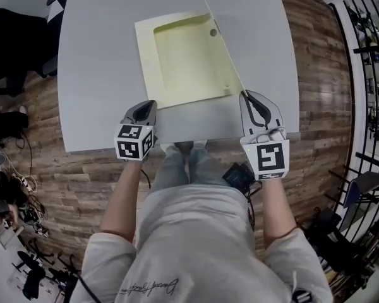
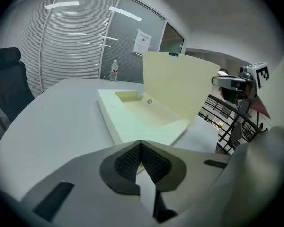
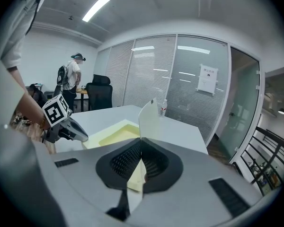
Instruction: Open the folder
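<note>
Folder (image 1: 183, 68) lies on the desk (image 1: 95, 55), half opened we judge: our right tongs (image 1: 246, 96) pinch its cover (image 2: 180, 82) upright, our left tongs (image 1: 148, 106) sit closed and empty by its near corner, and laying the cover flat remains.

No text can be read for sure. A white notice (image 2: 143, 41) on the glass wall (image 2: 80, 46) carries print, but it is too small to read. The script writing (image 1: 148, 288) on the person's shirt (image 1: 196, 232) and the label of the bottle (image 2: 114, 71) are also illegible.
</note>
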`<state>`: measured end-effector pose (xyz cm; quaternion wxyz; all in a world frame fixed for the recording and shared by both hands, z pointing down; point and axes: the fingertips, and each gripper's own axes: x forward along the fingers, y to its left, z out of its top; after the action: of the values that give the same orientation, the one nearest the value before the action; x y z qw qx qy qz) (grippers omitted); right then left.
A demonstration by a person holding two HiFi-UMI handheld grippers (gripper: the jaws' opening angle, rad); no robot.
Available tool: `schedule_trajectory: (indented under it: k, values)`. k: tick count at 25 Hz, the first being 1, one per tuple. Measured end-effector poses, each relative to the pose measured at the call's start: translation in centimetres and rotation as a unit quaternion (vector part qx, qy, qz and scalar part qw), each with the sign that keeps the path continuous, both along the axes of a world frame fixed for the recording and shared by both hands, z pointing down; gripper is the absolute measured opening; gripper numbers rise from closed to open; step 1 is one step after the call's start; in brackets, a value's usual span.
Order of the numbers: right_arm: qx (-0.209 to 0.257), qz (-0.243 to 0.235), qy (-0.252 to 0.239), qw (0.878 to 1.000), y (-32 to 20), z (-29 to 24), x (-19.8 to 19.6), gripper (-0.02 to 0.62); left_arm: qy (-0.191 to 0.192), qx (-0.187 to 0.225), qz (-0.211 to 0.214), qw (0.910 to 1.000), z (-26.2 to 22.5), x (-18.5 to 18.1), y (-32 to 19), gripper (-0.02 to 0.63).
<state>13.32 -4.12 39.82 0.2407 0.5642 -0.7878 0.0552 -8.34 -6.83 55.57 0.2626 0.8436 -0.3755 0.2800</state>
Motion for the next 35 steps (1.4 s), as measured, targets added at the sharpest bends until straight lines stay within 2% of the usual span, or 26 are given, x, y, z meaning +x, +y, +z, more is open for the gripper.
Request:
schedule_trajectory:
  k: [7, 13, 17, 22, 27, 35]
  values:
    - [-0.013, 0.034, 0.002, 0.999, 0.4, 1.0, 4.0, 0.025, -0.006, 0.001, -0.006, 1.0, 0.1, -0.1, -0.1, 0.008]
    - [-0.025, 0.065, -0.026, 0.997, 0.6, 2.1, 6.8, 0.025, -0.013, 0.004, -0.014, 0.9998, 0.3, -0.7, -0.1, 0.008]
    - [-0.032, 0.087, -0.024, 0.995, 0.6, 3.2, 8.7, 0.026, -0.016, 0.005, -0.021, 0.9997, 0.4, -1.3, -0.1, 0.008]
    - [-0.047, 0.122, -0.019, 0.991, 0.9, 5.1, 11.4, 0.026, -0.02, 0.007, -0.023, 0.9995, 0.3, -2.0, -0.1, 0.008]
    - [-0.057, 0.142, -0.009, 0.988, 1.1, 6.1, 14.5, 0.026, -0.022, 0.006, -0.023, 0.9995, -0.1, -1.0, 0.2, 0.008]
    - [-0.091, 0.184, -0.023, 0.978, 0.7, 8.9, 16.5, 0.026, -0.039, 0.013, -0.014, 0.9991, -0.1, -2.3, -0.2, 0.008]
